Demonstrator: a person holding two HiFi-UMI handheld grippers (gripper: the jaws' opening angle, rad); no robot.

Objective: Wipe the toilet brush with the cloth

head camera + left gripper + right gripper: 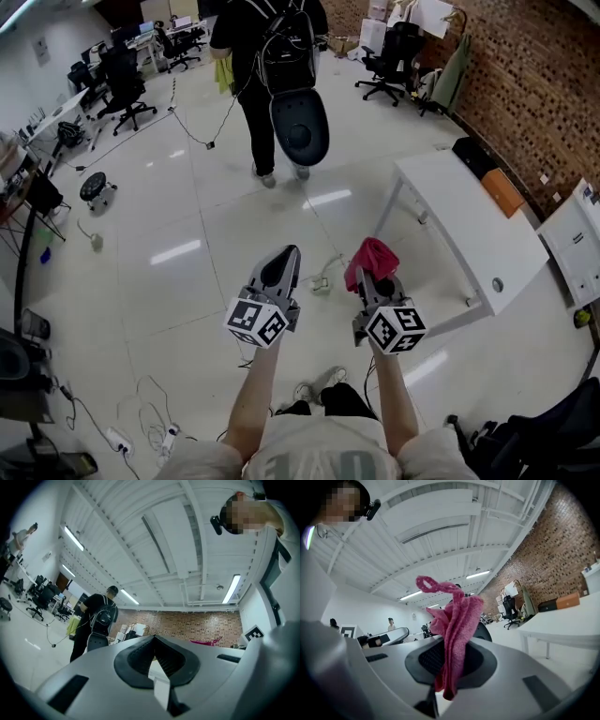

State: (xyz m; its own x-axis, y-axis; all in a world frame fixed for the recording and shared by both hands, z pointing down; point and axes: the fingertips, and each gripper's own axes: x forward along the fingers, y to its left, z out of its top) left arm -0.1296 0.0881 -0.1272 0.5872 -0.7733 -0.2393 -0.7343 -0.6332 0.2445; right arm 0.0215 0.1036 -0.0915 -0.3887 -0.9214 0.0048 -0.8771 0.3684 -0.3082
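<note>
**Three cameras in one open office**

From our head we look steeply down at the left gripper [282, 259] and right gripper [372, 275], near below us. Each gripper's camera sits close behind its own jaws, facing outward and tilted toward the ceiling [154, 536]. All three views share the far brick wall [553, 84] on the right.

No print can be read for certain. The shirt [319, 461] bears large pale letters, cut off at the bottom edge and unclear.
</note>
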